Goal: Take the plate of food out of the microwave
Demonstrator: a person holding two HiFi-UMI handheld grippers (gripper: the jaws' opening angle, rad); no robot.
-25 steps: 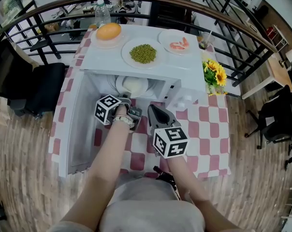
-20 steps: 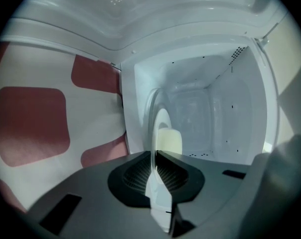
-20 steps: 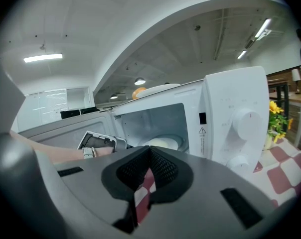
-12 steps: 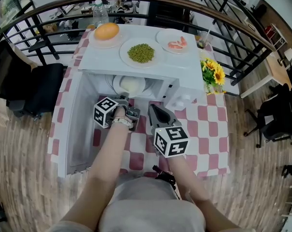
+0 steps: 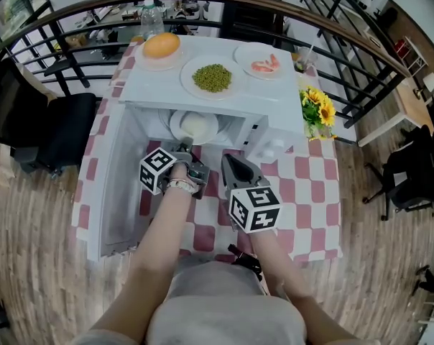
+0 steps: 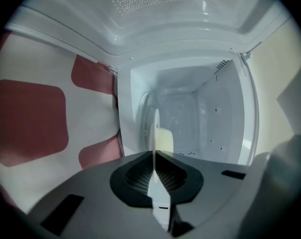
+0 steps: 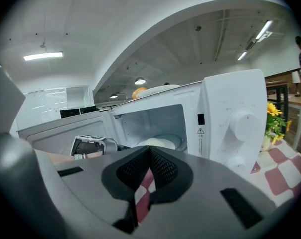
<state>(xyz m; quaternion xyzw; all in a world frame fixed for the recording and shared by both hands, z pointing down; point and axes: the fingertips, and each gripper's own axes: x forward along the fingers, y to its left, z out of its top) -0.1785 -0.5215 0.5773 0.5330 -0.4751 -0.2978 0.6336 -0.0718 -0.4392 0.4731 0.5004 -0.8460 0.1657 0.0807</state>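
A white plate [image 5: 194,126] with pale food [image 6: 164,139] sits inside the open white microwave [image 5: 152,86]. My left gripper [image 5: 186,148] reaches into the opening, its jaws closing tight on the plate's near rim [image 6: 154,126], which stands edge-on between them. The plate [image 7: 158,143] also shows in the right gripper view, behind the left gripper [image 7: 93,144]. My right gripper [image 5: 230,162] hovers shut in front of the microwave, with nothing held; only checked cloth shows past its jaws.
On the microwave's top stand a bun plate [image 5: 162,47], a plate of peas [image 5: 212,78] and a shrimp plate [image 5: 265,65]. The door [image 5: 116,185] hangs open to the left. Sunflowers [image 5: 316,110] are at the right on the checked tablecloth [image 5: 303,192]. A railing curves behind.
The left gripper has crept a little forward to the plate's rim. The right gripper has hardly moved.
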